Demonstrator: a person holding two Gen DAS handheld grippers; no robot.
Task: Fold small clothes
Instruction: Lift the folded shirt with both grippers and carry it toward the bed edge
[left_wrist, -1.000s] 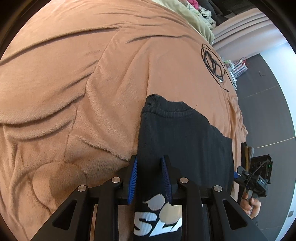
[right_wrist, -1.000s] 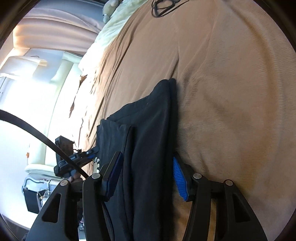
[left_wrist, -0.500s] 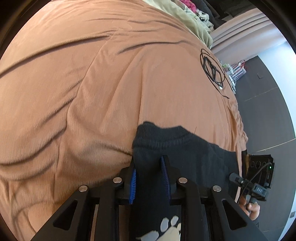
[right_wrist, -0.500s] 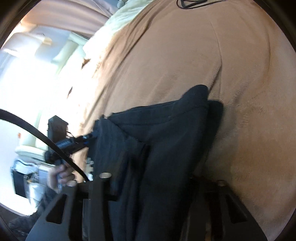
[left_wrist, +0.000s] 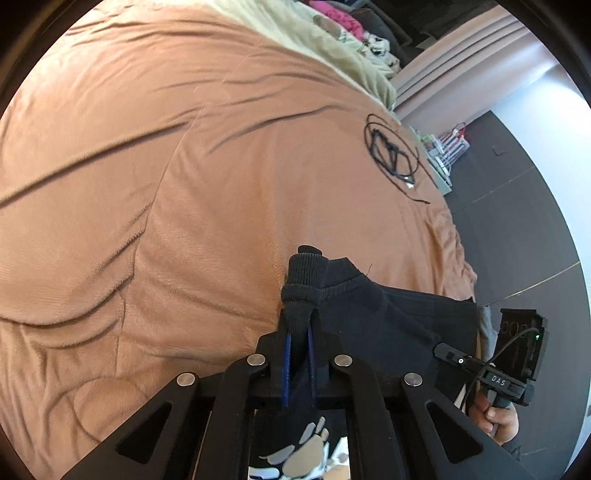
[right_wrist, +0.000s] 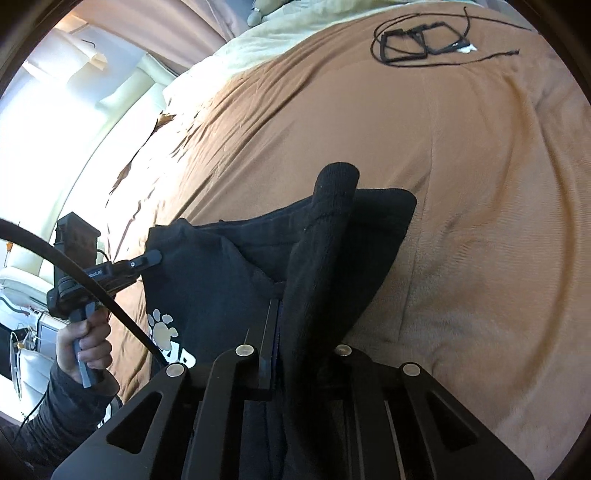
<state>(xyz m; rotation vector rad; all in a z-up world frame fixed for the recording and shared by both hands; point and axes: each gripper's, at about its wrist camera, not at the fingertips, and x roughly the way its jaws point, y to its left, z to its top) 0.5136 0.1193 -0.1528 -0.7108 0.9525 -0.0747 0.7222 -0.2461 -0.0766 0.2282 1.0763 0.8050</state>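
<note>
From the left wrist, the left gripper (left_wrist: 299, 332) has just squeezed shut and pinches the ribbed edge of a black top (left_wrist: 373, 317). The top hangs just over a brown blanket (left_wrist: 155, 192). A black cord (left_wrist: 391, 151) lies far up the blanket. From the right wrist, the right gripper (right_wrist: 295, 314) has also just closed, and its fingers clamp another fold of the top (right_wrist: 229, 280). White paw prints (right_wrist: 160, 326) show on the cloth.

Two grippers (left_wrist: 299, 332); one black garment (left_wrist: 388, 317); one blanket (left_wrist: 184, 184).
</note>
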